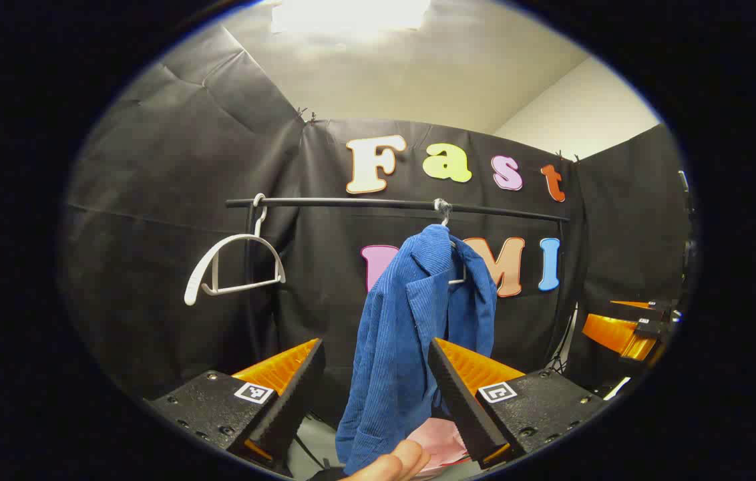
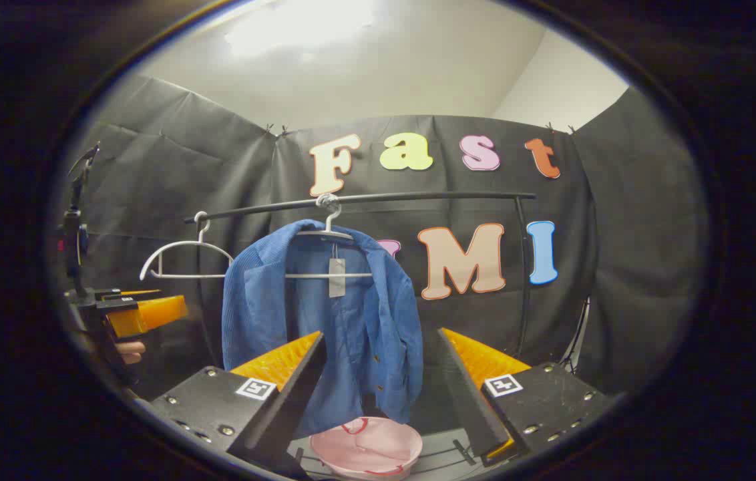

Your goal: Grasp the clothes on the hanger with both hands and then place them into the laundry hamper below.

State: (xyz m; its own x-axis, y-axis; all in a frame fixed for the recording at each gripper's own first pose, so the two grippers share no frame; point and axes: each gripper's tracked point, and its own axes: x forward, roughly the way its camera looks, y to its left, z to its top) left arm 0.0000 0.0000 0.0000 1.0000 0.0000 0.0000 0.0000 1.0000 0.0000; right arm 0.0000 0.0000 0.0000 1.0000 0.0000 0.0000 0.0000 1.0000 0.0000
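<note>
The blue corduroy jacket (image 2: pixel 324 321) hung on a white hanger (image 2: pixel 328 234) from the black rail (image 2: pixel 364 198), directly above the pink laundry hamper (image 2: pixel 366 449). Beside it on the same rail hung an empty white hanger (image 2: pixel 181 260). The left gripper (image 1: pixel 374 381) and the right gripper (image 2: pixel 381 374) both faced the garment with their jaws spread wide, gripping nothing; neither touched the cloth yet.

The step in hand looked like the approach. To do it well, each gripper should probably close on a shoulder or upper front panel on its own side, taking a firm fold of fabric, then lift together so the collar clears the hanger rather than dragging it along the rail.

The jacket's long axis ran vertically, collar uppermost at the hook, hem pointing down toward the hamper, its open front turned toward the right gripper
</note>
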